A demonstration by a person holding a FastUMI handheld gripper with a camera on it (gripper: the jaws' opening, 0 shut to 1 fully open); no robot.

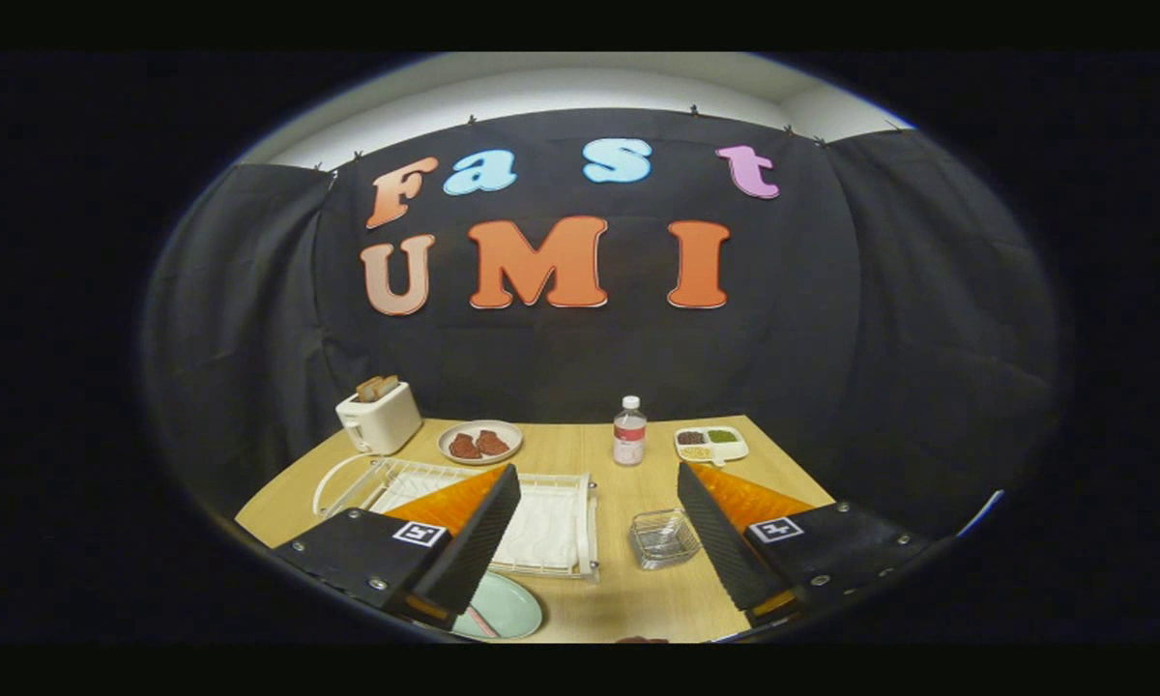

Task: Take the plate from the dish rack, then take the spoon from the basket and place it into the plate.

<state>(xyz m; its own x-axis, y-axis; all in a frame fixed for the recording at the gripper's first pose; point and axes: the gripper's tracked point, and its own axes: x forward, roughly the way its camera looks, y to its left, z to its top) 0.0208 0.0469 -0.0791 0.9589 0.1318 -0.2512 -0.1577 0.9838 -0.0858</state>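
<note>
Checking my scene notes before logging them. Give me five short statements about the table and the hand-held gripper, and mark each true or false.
1. The hand-held gripper is open, nothing between its fingers. True.
2. The toaster holds bread slices. True.
3. A plate stands in the dish rack. False: the rack shows no plate; the pale green plate lies flat on the table near it.
4. The water bottle lies on its side. False: it stands upright.
5. The small glass basket sits between the fingers, right of the rack. True.
</note>
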